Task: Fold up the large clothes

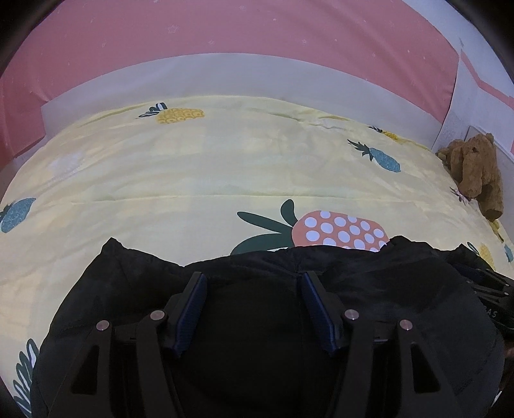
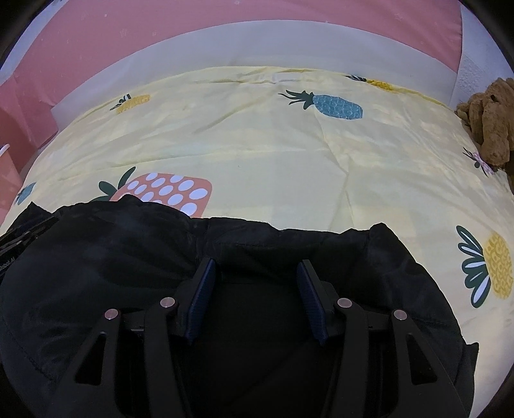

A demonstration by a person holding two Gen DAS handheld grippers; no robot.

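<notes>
We look down along both pairs of tongs at a black garment (image 1: 244,267) lying on a bed, spread over a yellow duvet (image 1: 199,173) printed with pineapples; the garment's far edge runs rumpled across the lower half of each view, and it covers part of an orange pineapple with white dots (image 1: 340,230). The left tongs (image 1: 252,279) stand spread, their blue-lined fingers (image 1: 194,305) apart over the dark cloth; nothing is pinched between them, though the fabric lies right under the tips and we cannot tell whether they touch it. The right tongs (image 2: 257,268) are spread in the same way above the garment near its far edge, with only cloth showing in the gap and no fold caught by the pads. In the left wrist view the right tongs show at the right edge, low on the garment; in the right wrist view the left tongs show at the left edge, also on the black cloth. A brown plush toy (image 1: 475,173) sits at the far right side of the bed, touching the duvet; beyond the duvet we see a pale headboard band (image 1: 257,77) and a pink wall (image 1: 225,25) dotted with small stars; a blue pineapple print (image 2: 337,106) lies well beyond the garment.
</notes>
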